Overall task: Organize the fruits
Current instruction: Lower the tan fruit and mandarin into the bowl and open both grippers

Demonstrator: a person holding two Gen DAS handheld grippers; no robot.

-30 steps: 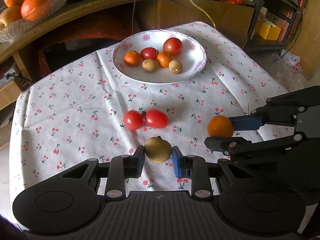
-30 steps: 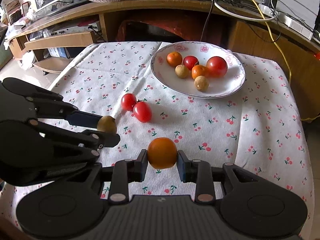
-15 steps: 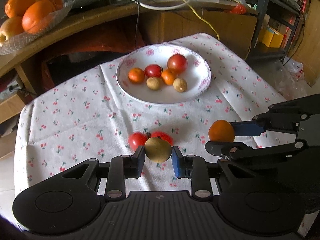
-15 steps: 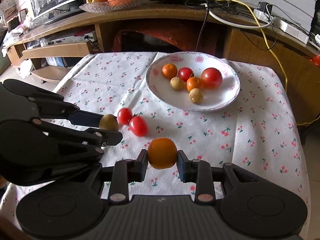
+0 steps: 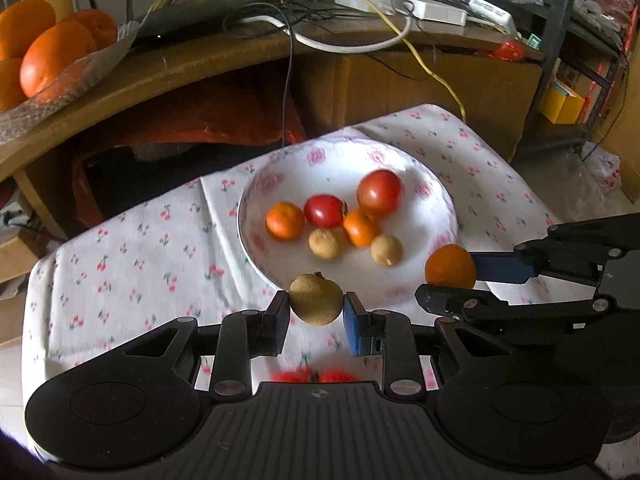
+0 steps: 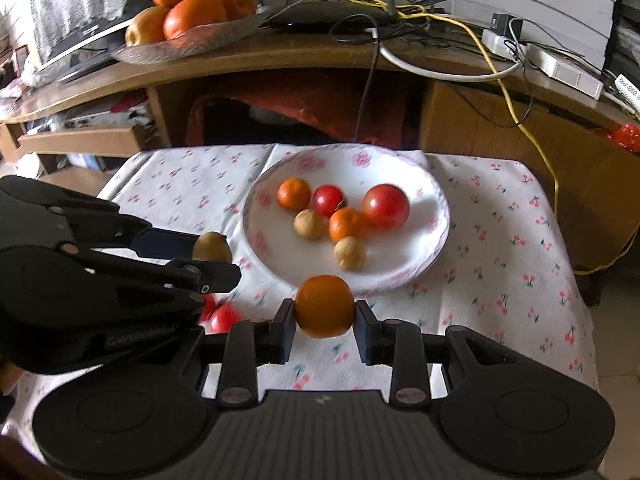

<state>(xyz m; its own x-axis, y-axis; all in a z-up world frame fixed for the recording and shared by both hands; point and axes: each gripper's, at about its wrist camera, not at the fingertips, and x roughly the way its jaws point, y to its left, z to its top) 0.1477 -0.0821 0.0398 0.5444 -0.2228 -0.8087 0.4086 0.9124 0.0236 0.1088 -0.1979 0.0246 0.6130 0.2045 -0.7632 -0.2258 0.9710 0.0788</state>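
Note:
My left gripper (image 5: 316, 307) is shut on a brown round fruit (image 5: 316, 298) and holds it in the air just short of the near rim of the white flowered plate (image 5: 436, 196). My right gripper (image 6: 325, 312) is shut on a small orange (image 6: 325, 306) and holds it above the cloth near the plate's (image 6: 434, 200) front rim. The plate holds two red tomatoes, two small oranges and two brown fruits. Two red tomatoes (image 6: 218, 314) lie on the cloth below the left gripper (image 6: 218, 262), partly hidden.
The cherry-print tablecloth (image 5: 132, 240) covers a small table. A wooden desk (image 6: 280, 56) stands behind it with cables and a glass dish of large oranges (image 6: 188, 12). The table's right edge drops off to the floor (image 5: 580, 160).
Both grippers have risen and moved forward toward the plate with their fruits. The two loose tomatoes have slid down out of the left view's middle, under the gripper.

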